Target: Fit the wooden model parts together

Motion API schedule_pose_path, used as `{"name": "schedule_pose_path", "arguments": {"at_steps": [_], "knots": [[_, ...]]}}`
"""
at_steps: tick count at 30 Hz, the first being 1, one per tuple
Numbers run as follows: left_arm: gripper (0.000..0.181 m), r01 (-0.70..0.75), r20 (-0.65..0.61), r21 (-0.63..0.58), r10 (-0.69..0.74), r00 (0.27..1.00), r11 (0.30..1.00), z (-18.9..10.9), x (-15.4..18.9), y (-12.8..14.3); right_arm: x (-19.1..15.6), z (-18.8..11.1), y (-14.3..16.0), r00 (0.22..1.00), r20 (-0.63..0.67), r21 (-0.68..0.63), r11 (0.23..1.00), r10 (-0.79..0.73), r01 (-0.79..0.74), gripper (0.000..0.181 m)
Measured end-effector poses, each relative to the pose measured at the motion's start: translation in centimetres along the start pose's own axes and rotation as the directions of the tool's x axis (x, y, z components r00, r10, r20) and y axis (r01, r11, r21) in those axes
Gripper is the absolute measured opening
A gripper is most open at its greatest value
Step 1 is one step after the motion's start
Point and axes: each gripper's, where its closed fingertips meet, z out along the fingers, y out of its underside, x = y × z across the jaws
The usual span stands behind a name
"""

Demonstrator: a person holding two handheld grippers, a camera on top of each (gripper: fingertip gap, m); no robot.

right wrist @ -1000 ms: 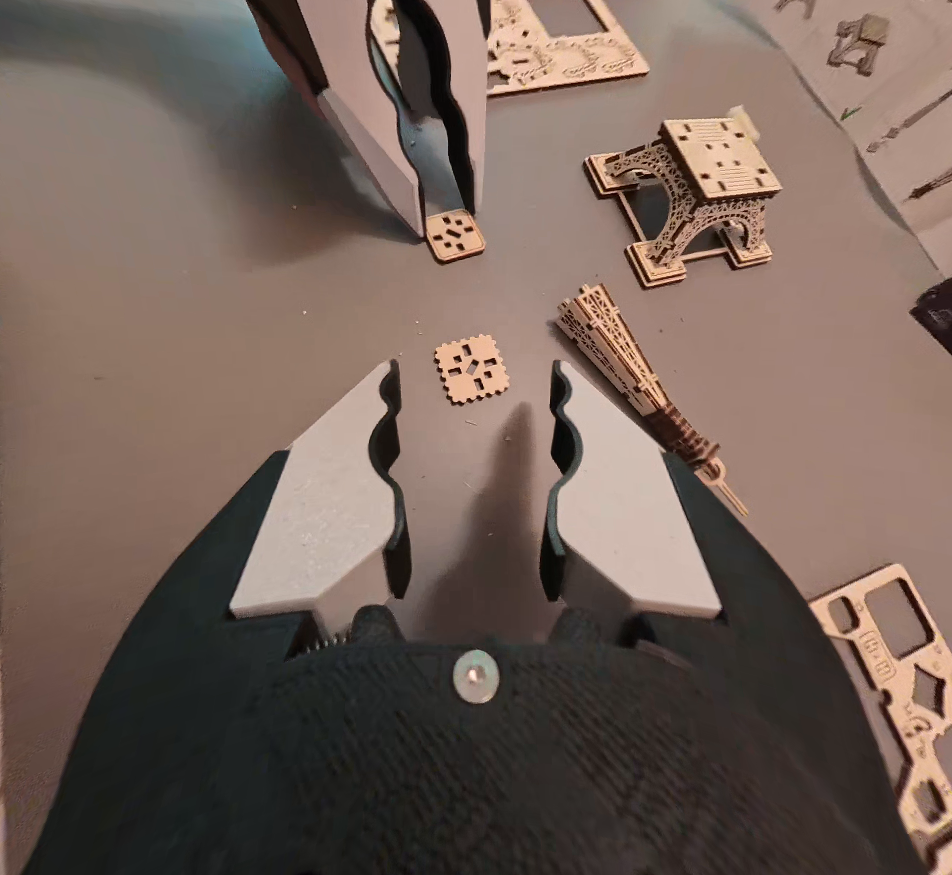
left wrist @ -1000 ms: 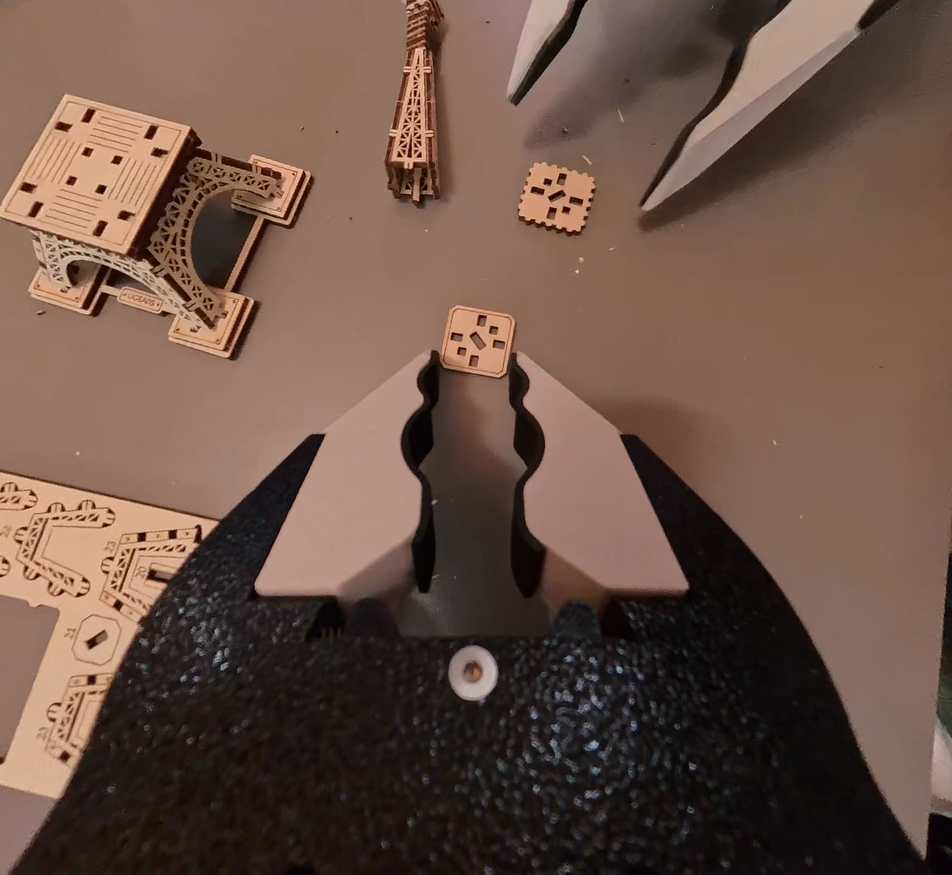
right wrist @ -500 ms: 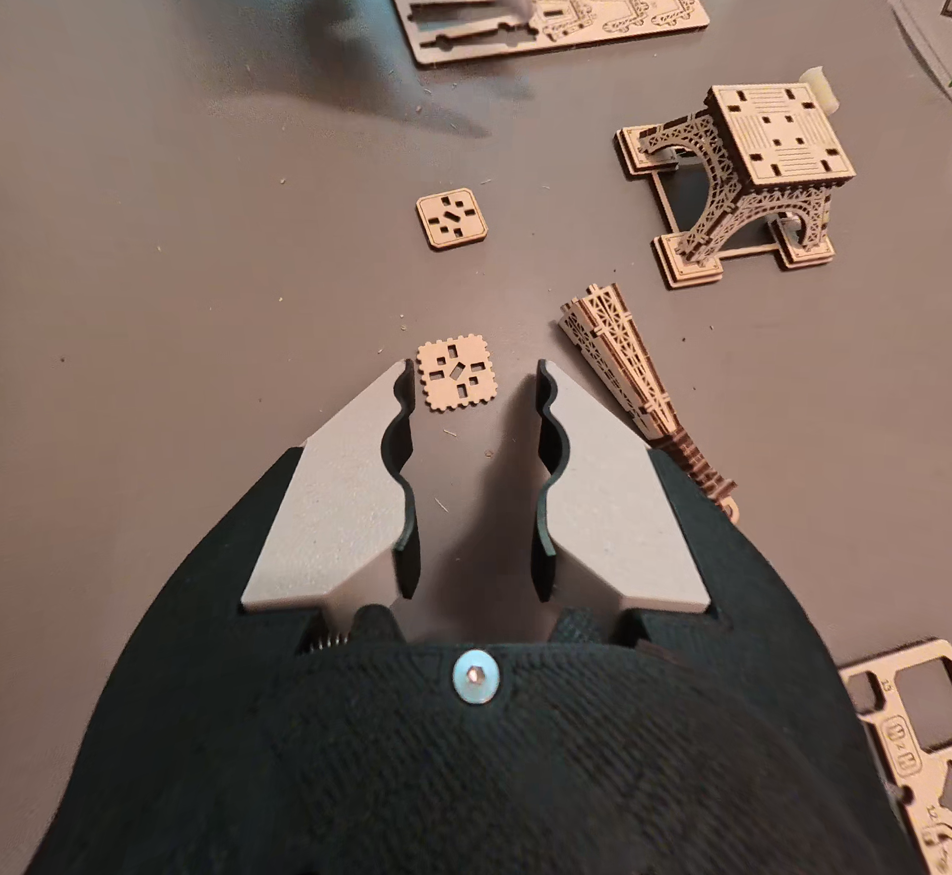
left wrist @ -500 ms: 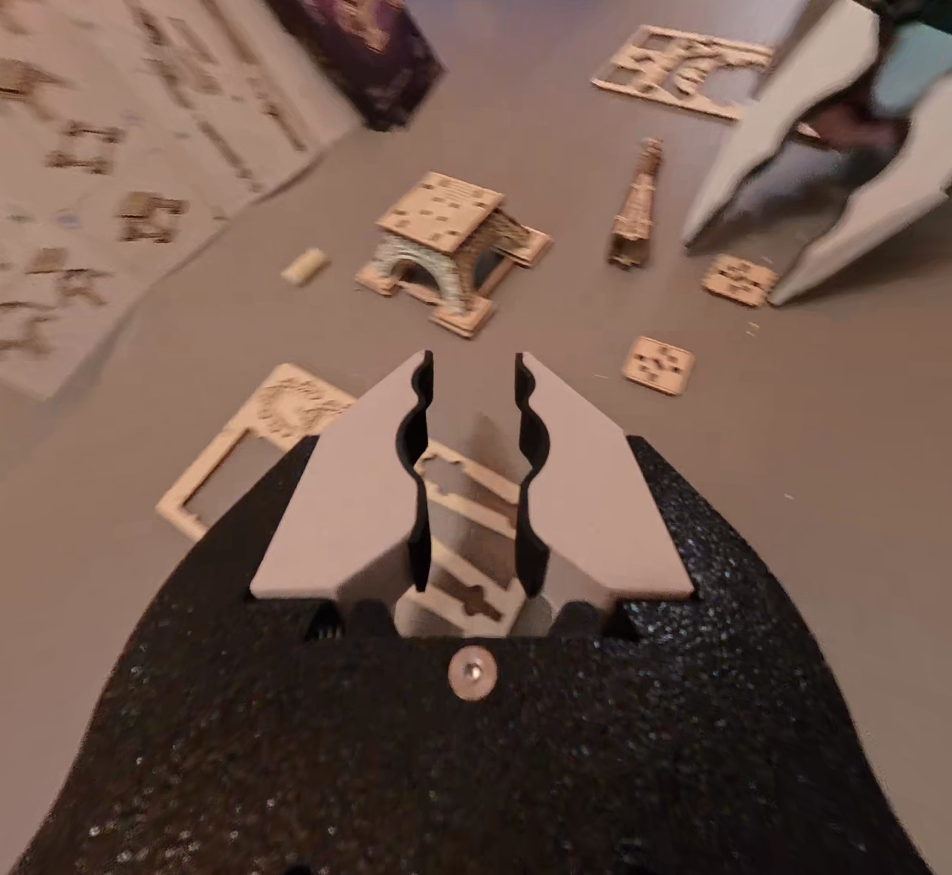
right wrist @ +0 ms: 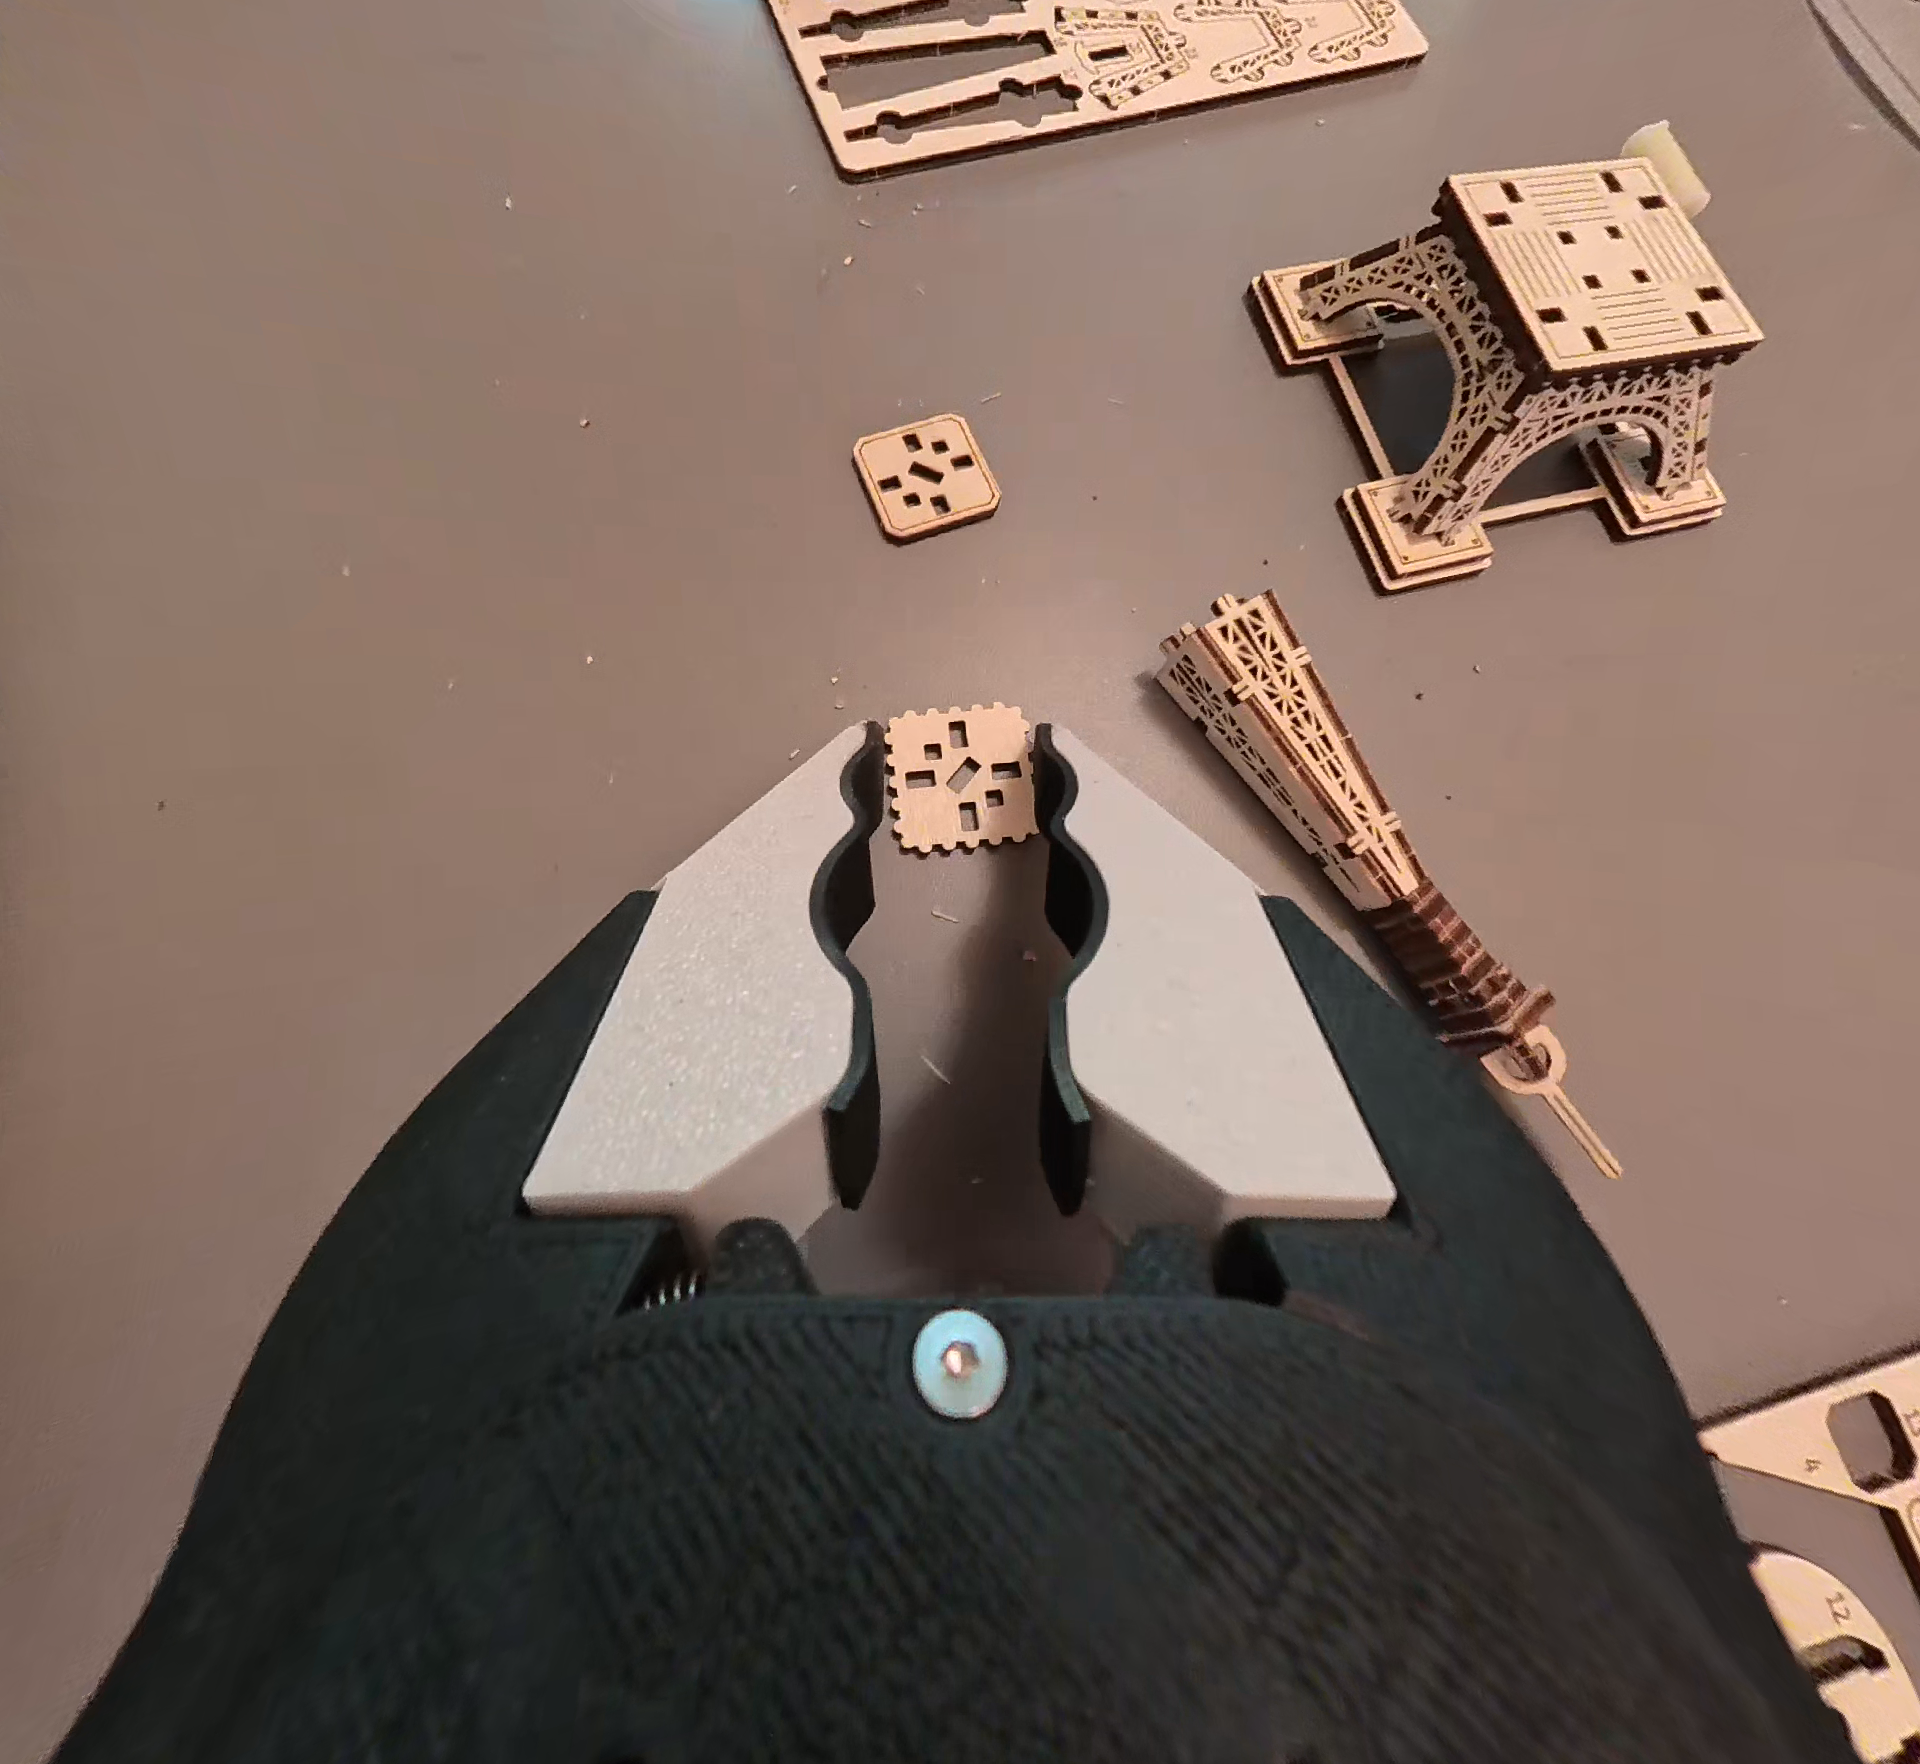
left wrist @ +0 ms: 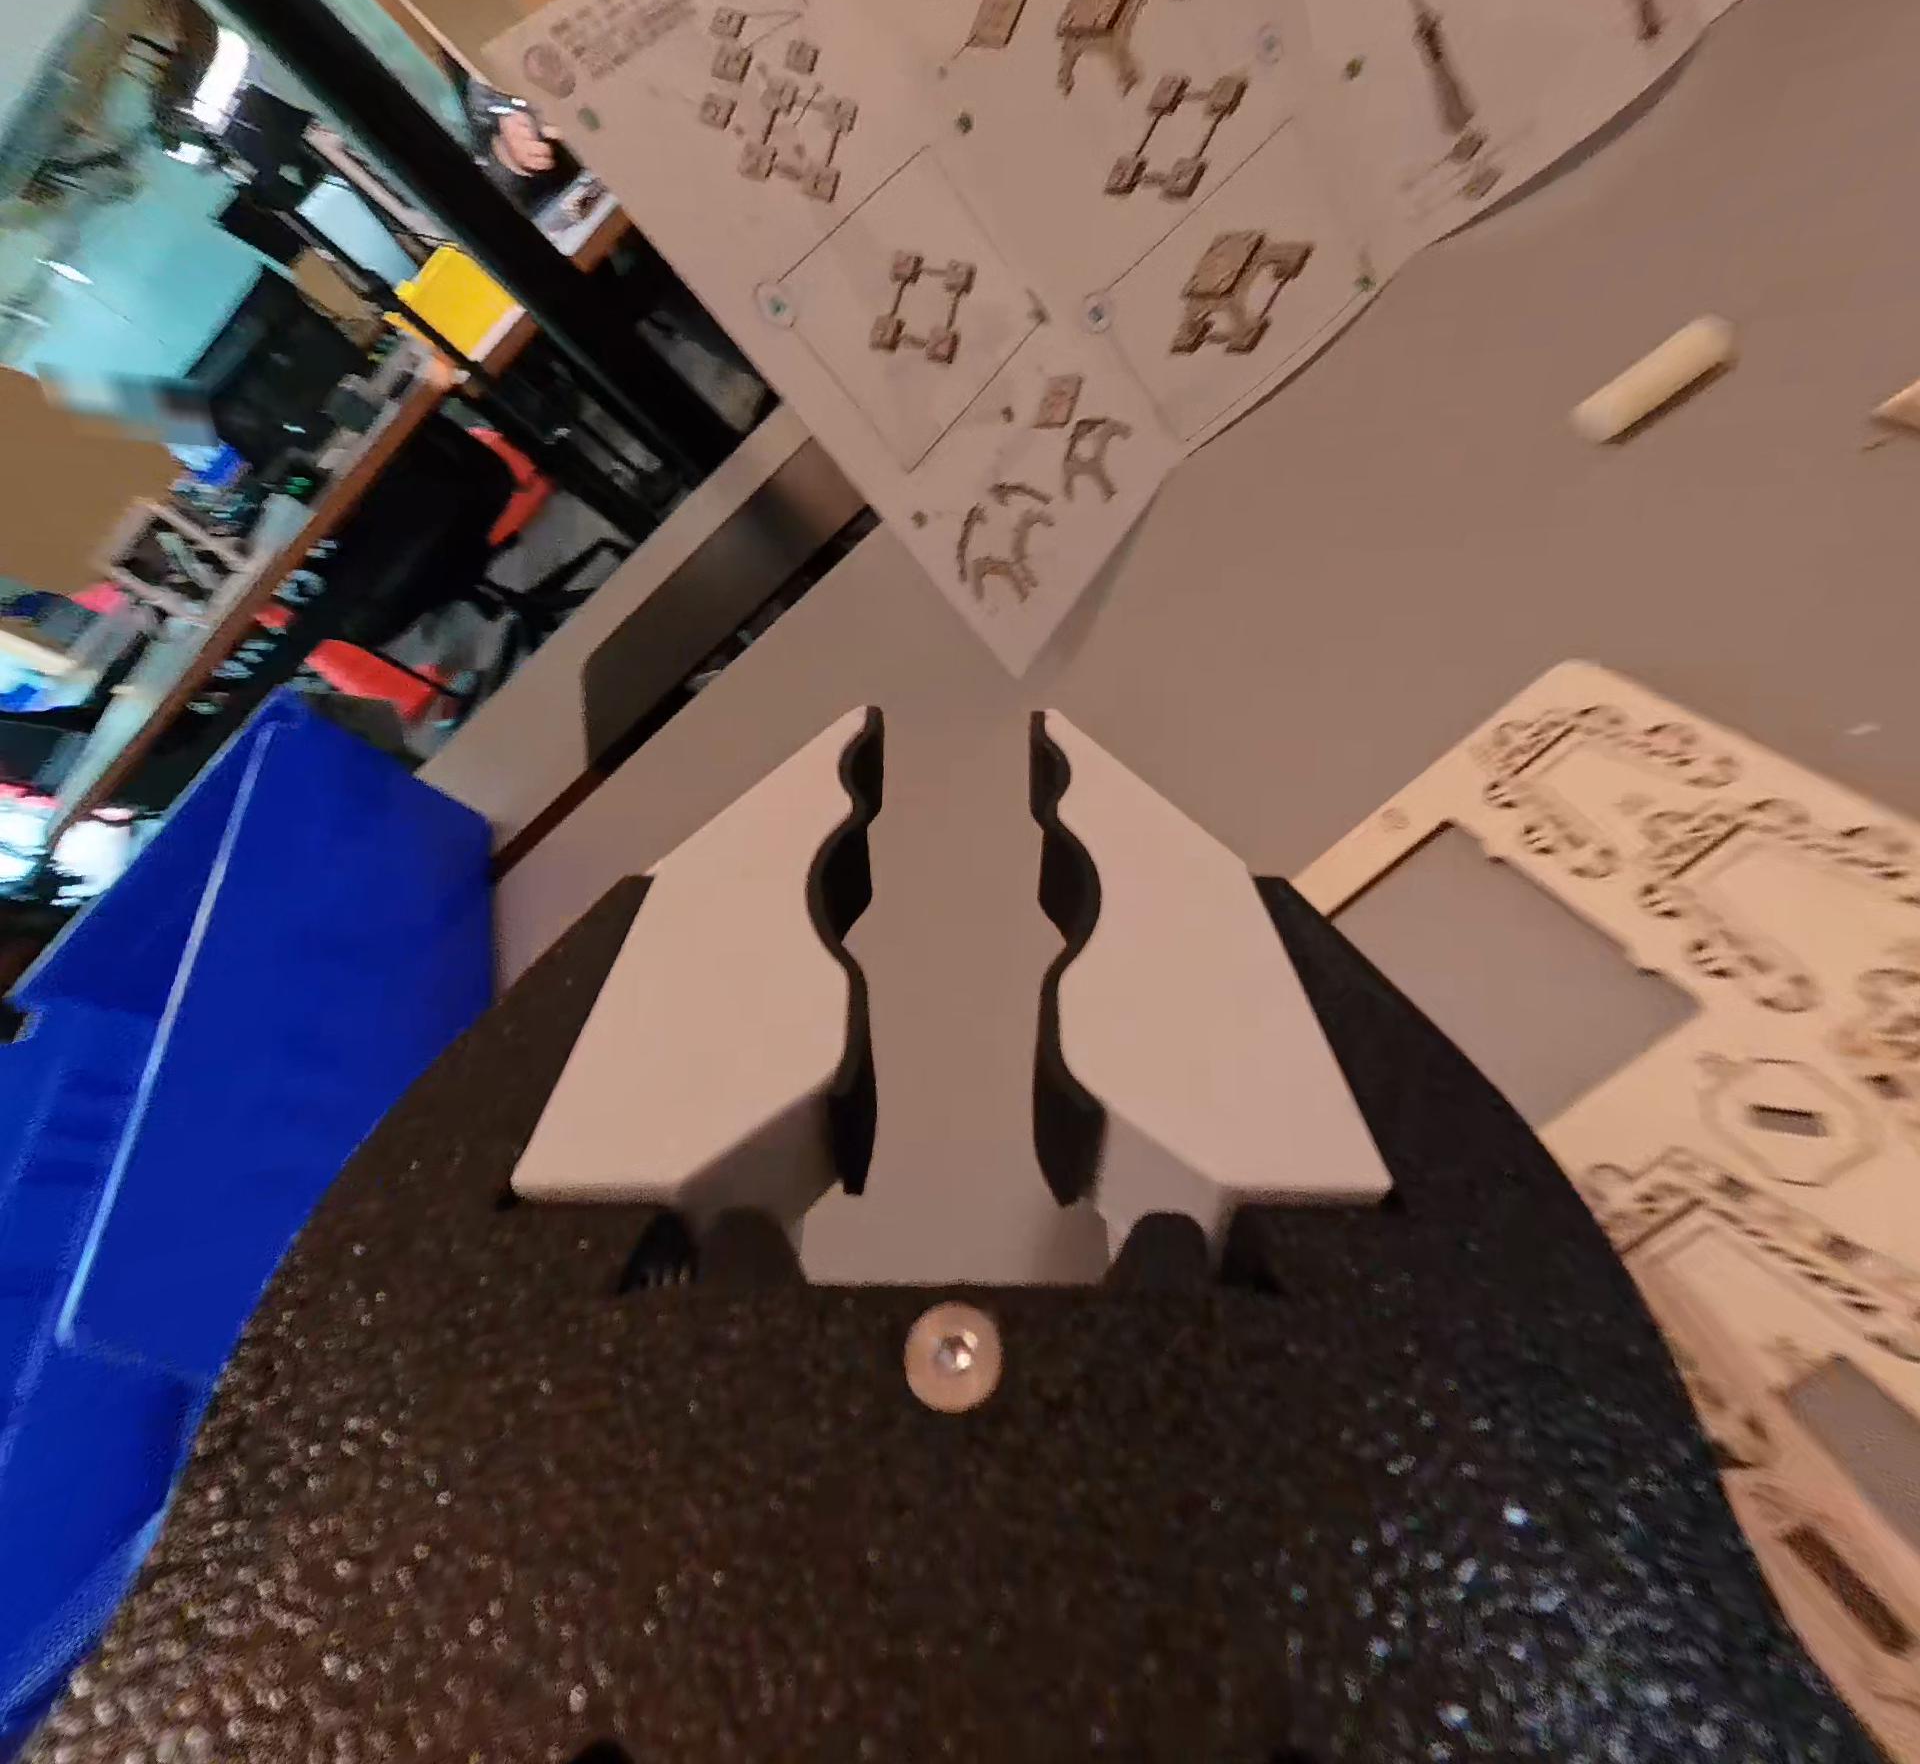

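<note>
In the right wrist view my right gripper point(right wrist: 954, 738) has closed on a small toothed square wooden plate point(right wrist: 961, 795) lying on the grey table; both fingertips touch its sides. A second, round-cornered square plate point(right wrist: 925, 476) lies farther ahead. The tower spire point(right wrist: 1309, 810) lies on its side just to the right. The arched tower base point(right wrist: 1507, 364) stands at the far right. My left gripper point(left wrist: 956, 727) is open and empty, tilted and pointing at the table's edge. It does not show in the right wrist view.
A punched-out wooden parts sheet point(right wrist: 1081, 10) lies at the back; it also shows in the left wrist view point(left wrist: 1662, 987). Another sheet point(right wrist: 1829, 1506) lies bottom right. A paper instruction sheet point(left wrist: 1039, 156), a cream peg point(left wrist: 1652, 379) and a blue bin point(left wrist: 208, 987) are near the left gripper. The left gripper's tips are roughly 35 cm from the right gripper's.
My left gripper left the round-cornered plate on the table and swung away toward the table edge. My right gripper moved forward and closed around the toothed plate.
</note>
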Motion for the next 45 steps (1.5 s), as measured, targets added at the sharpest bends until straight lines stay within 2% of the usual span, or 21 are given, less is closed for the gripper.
{"name": "schedule_pose_path", "arguments": {"at_steps": [5,9,12,14,17,24,29,34,37,40,45], "knots": [[0.025,-0.125,0.213,-0.094,0.143,0.966,0.988,-1.2,-3.3,2.9,0.1,0.1,0.0,1.0,0.002,-0.002,1.0,0.014,-0.014,0.028],[0.026,-0.047,0.224,-0.079,0.064,0.972,0.996,-1.5,-3.8,3.2,0.1,0.1,-0.1,1.0,-0.011,0.001,1.0,-0.005,0.005,0.027],[0.026,-0.082,0.281,-0.128,0.116,0.953,0.988,-1.7,-4.2,3.6,0.1,0.1,0.0,1.0,0.004,-0.001,1.0,0.012,-0.012,0.027],[0.025,-0.079,0.345,-0.111,0.113,0.932,0.991,-2.1,-4.5,3.5,0.1,0.2,0.0,0.999,0.019,-0.004,1.0,0.03,-0.03,0.027],[0.024,-0.073,0.375,-0.075,0.096,0.922,0.995,-2.5,-4.3,3.0,0.1,0.2,0.0,0.998,0.037,-0.005,0.999,0.052,-0.052,0.027],[0.022,-0.063,0.351,-0.115,0.1,0.931,0.991,-2.0,-3.8,4.2,0.1,0.2,0.0,0.998,0.04,-0.005,0.998,0.057,-0.056,0.027],[0.022,-0.127,0.335,-0.109,0.157,0.929,0.986,-1.7,-3.4,3.2,0.1,0.2,0.0,0.999,0.029,-0.005,0.999,0.045,-0.045,0.027],[0.022,-0.127,0.324,-0.091,0.15,0.934,0.988,-1.4,-3.0,2.6,0.2,0.2,0.0,0.997,0.041,-0.005,0.998,0.06,-0.06,0.027],[0.022,-0.172,0.319,-0.101,0.195,0.928,0.98,-1.3,-2.4,2.2,0.2,0.2,0.0,1.0,0.012,-0.004,1.0,0.026,-0.026,0.027],[0.021,-0.167,0.315,-0.076,0.183,0.931,0.983,-1.4,-2.3,1.6,0.2,0.1,0.0,1.0,-0.01,0.0,1.0,0.001,-0.001,0.027],[0.021,-0.191,0.355,-0.051,0.196,0.914,0.98,-1.2,-2.8,1.3,0.2,0.2,0.0,0.999,0.019,-0.005,0.999,0.038,-0.038,0.027]]}}
